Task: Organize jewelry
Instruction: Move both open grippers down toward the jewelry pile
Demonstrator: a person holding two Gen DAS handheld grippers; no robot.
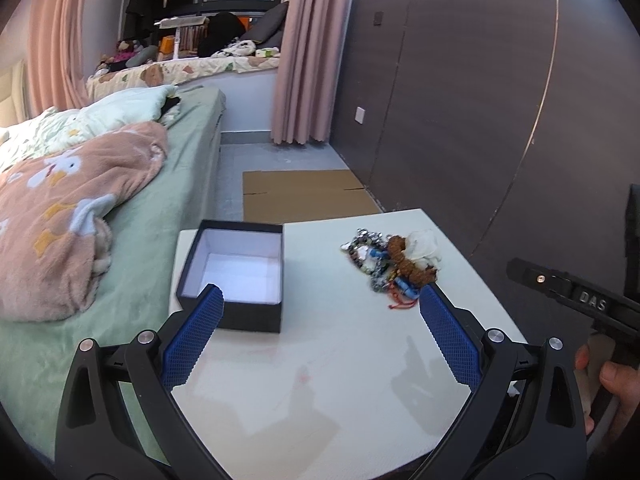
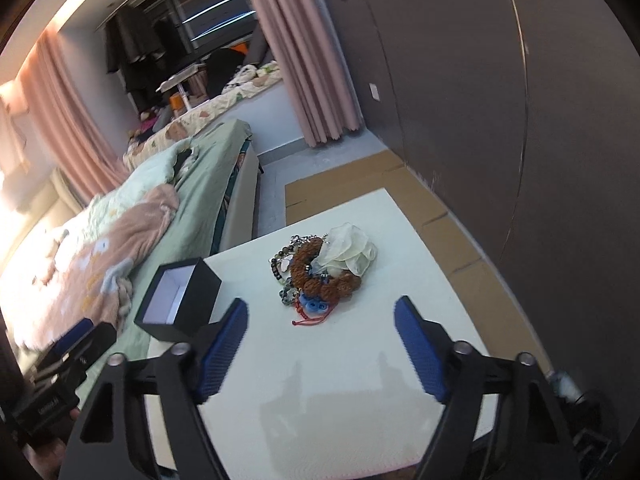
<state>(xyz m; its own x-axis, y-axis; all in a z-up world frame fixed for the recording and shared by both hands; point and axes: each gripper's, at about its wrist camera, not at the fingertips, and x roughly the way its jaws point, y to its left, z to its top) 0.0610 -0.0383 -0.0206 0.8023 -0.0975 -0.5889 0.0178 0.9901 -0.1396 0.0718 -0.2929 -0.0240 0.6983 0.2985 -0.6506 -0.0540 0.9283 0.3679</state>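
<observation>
On the white bench [image 1: 320, 360]: jewelry pile [image 2: 316, 276] beside open black box [image 1: 236, 272].
Left tongs [image 1: 320, 304] and right tongs [image 2: 320, 320] hover wide apart, gripping nothing.

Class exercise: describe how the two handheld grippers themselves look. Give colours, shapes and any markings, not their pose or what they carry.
Both the left gripper and the right gripper have black, angular linkage arms with cut-out openings and round silver pivot bolts. Each finger ends in a long blue pad with a fine gridded texture. In the left wrist view, the right gripper's black body bears raised letters reading "DAS".

Both wrist views look down, sharing the table [image 1: 340, 380].
</observation>
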